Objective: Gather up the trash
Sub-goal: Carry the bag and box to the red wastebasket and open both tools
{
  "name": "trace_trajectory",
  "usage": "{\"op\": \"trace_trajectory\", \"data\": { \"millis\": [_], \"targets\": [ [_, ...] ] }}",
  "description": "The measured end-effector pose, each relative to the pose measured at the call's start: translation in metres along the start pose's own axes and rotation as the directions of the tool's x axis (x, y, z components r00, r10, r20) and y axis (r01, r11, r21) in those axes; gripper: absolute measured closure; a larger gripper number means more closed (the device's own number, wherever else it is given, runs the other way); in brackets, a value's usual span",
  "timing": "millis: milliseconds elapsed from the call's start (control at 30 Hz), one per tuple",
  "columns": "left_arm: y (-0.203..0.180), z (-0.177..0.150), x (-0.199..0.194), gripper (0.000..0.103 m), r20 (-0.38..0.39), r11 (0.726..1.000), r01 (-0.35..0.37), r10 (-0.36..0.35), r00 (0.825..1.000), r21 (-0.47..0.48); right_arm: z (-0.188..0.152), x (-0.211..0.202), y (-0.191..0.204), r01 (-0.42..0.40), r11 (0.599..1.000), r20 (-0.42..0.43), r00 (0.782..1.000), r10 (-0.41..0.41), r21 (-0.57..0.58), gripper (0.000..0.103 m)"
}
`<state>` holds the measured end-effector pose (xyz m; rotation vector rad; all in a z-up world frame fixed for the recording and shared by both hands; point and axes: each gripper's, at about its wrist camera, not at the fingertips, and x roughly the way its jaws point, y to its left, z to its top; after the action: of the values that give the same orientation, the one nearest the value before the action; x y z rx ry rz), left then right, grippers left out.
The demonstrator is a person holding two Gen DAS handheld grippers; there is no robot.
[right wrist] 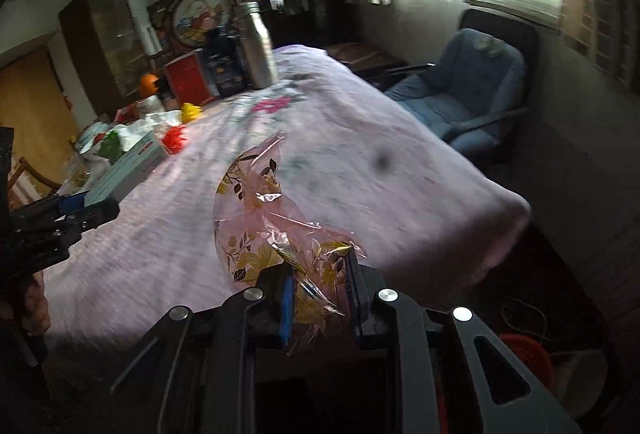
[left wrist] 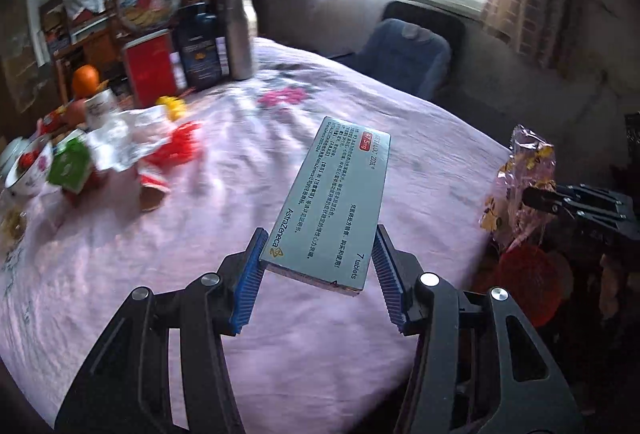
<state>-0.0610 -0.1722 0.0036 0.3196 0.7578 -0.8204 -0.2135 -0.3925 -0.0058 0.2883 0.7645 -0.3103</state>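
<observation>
So the left gripper (left wrist: 318, 270) has a flat grey-blue cardboard medicine box (left wrist: 334, 204) clamped by one end, lifted over the pink floral tablecloth (left wrist: 200, 234). The right gripper (right wrist: 320, 298), nearly closed, pinches a crinkly clear pink cellophane wrapper with gold leaves (right wrist: 260, 226). The box sticks out far, so it could pivot and drop. The right pad's contact looks thin, hard to tell.

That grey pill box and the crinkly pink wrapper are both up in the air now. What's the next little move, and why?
Probably carry both off the table toward wherever the trash goes; no bin shows in either view. The left gripper holds the medicine box clear of the pink tablecloth, and the right gripper pinches the cellophane wrapper, so neither can pick up more.
</observation>
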Motion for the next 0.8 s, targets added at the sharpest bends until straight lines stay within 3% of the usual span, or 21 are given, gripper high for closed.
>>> {"op": "trace_trajectory", "data": {
  "millis": [133,300,533,667,800],
  "targets": [
    [-0.086,0.001,0.027,0.051,-0.067,0.973,0.169,-0.161,0.985,0.156,-0.042,-0.021,-0.077,0.163,0.978,-0.057,0.986,-0.157,0.130,0.081],
    [-0.191,-0.011,0.063,0.051,-0.187,0.895,0.322,-0.275,0.943,0.310,-0.107,-0.017,-0.153,0.291,0.914,-0.197,0.950,-0.242,0.283,0.081],
    [-0.297,-0.045,0.128,0.051,-0.390,0.785,0.458,-0.300,0.870,0.418,-0.174,0.019,-0.215,0.342,0.827,-0.339,0.920,-0.198,0.445,0.081],
    [-0.332,-0.063,0.174,0.051,-0.503,0.759,0.502,-0.269,0.822,0.415,-0.193,0.033,-0.236,0.353,0.796,-0.363,0.914,-0.181,0.492,0.081],
    [-0.357,-0.082,0.205,0.051,-0.596,0.750,0.548,-0.261,0.760,0.370,-0.208,0.041,-0.258,0.381,0.771,-0.385,0.903,-0.192,0.510,0.080]
  ]
}}
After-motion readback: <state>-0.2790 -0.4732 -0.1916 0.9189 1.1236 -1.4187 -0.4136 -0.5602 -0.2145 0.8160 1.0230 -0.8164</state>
